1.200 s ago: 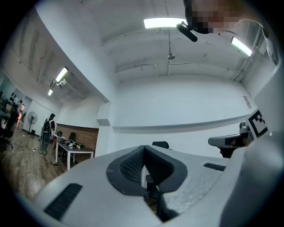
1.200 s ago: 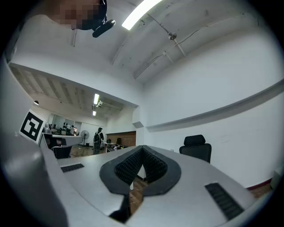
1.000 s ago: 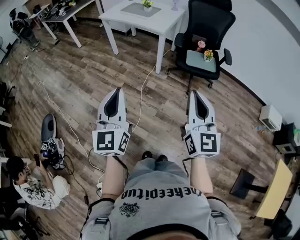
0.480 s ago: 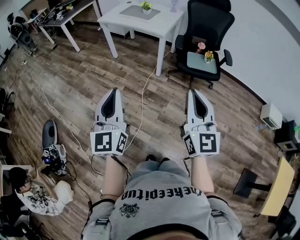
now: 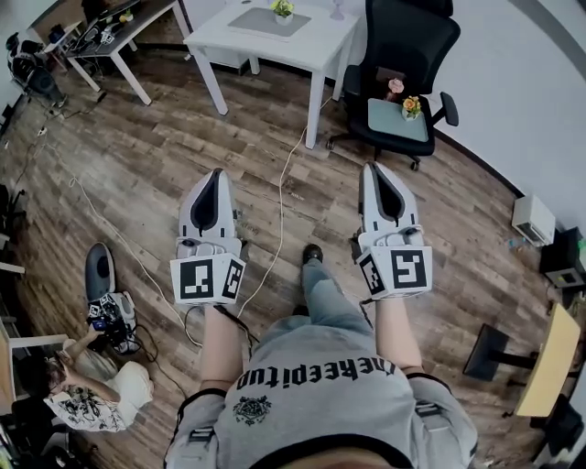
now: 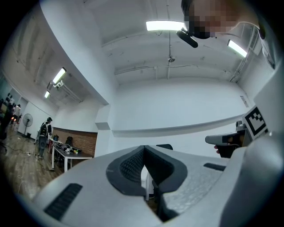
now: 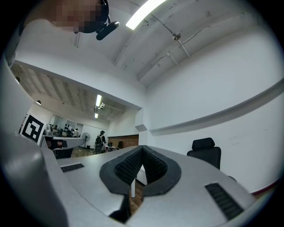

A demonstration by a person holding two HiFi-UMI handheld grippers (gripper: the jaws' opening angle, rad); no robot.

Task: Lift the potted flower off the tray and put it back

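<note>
In the head view my left gripper (image 5: 217, 172) and right gripper (image 5: 371, 167) are held side by side over the wood floor, both shut and empty. Ahead on the right, a black office chair (image 5: 403, 41) carries a pale green tray (image 5: 392, 122) with an orange-flowered pot (image 5: 411, 107) on it and a pink-flowered pot (image 5: 395, 88) behind. A white table (image 5: 302, 46) further ahead holds a grey tray (image 5: 252, 22) with a yellow-green potted plant (image 5: 282, 8). The left gripper (image 6: 144, 148) and the right gripper (image 7: 142, 148) show closed jaws with nothing between them.
A white cable (image 5: 279, 197) runs along the floor between the grippers toward the table. A person (image 5: 87, 403) sits on the floor at lower left beside a grey device (image 5: 97, 270). A desk (image 5: 110, 32) stands far left, a white box (image 5: 534, 220) by the right wall.
Both grippers have moved forward together toward the chair and table. One of the wearer's feet now steps ahead between them, and the seated person has slid lower in the view.
</note>
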